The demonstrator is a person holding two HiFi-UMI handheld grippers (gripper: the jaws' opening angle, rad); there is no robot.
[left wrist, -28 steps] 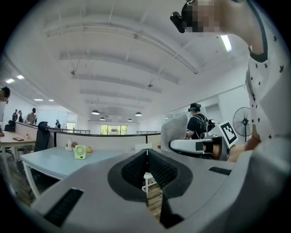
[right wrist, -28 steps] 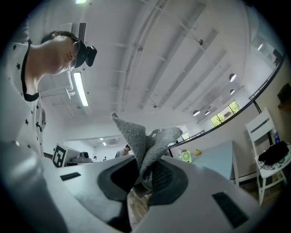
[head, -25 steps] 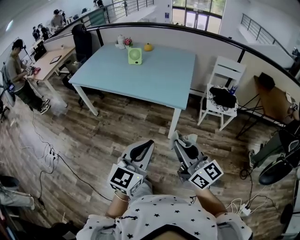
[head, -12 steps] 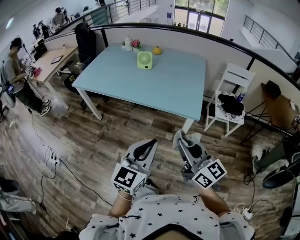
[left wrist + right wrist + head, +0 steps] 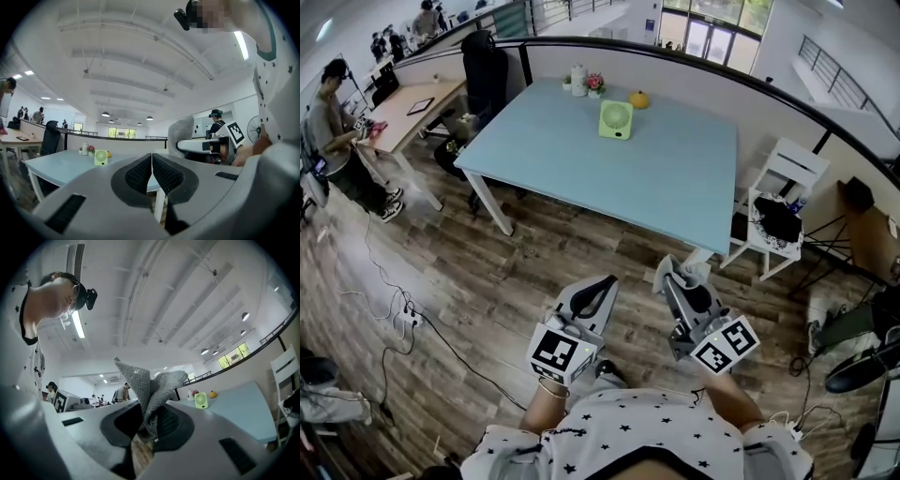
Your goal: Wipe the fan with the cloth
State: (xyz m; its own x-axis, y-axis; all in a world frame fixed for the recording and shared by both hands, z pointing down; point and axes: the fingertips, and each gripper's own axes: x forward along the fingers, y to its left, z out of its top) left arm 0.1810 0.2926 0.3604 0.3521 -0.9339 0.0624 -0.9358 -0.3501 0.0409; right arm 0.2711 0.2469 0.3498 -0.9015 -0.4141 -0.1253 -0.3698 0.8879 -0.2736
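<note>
In the head view, both grippers hang low over the wood floor, close to the person's body. The left gripper (image 5: 598, 287) looks shut and empty. The right gripper (image 5: 671, 277) carries a grey cloth (image 5: 684, 273) at its tips. The green desk fan (image 5: 616, 120) stands well ahead of both tools, on the far part of the light-blue table (image 5: 675, 183). An orange fruit (image 5: 638, 98) and a small flower pot (image 5: 596, 84) sit just beyond the fan. The table's near edge lies between the tools and the fan. A white chair (image 5: 787, 178) stands ahead and to the right of the right gripper. The tabletop on the tools' side of the fan is bare, which gives open room for the approach.

In the left gripper view, the ribbed pads meet with nothing between them. The fan is small and far beyond the tips, slightly left.

In the right gripper view, the jaws are clamped on a bunched fold of the cloth, and its free corners stand up loose above them. It looks a soft, light, limp knit that should drape over the fan's grille easily. The fan appears to be small, light plastic, likely to slide or tip under a push. The empty left gripper would do best to steady it by its frame or base.
</note>
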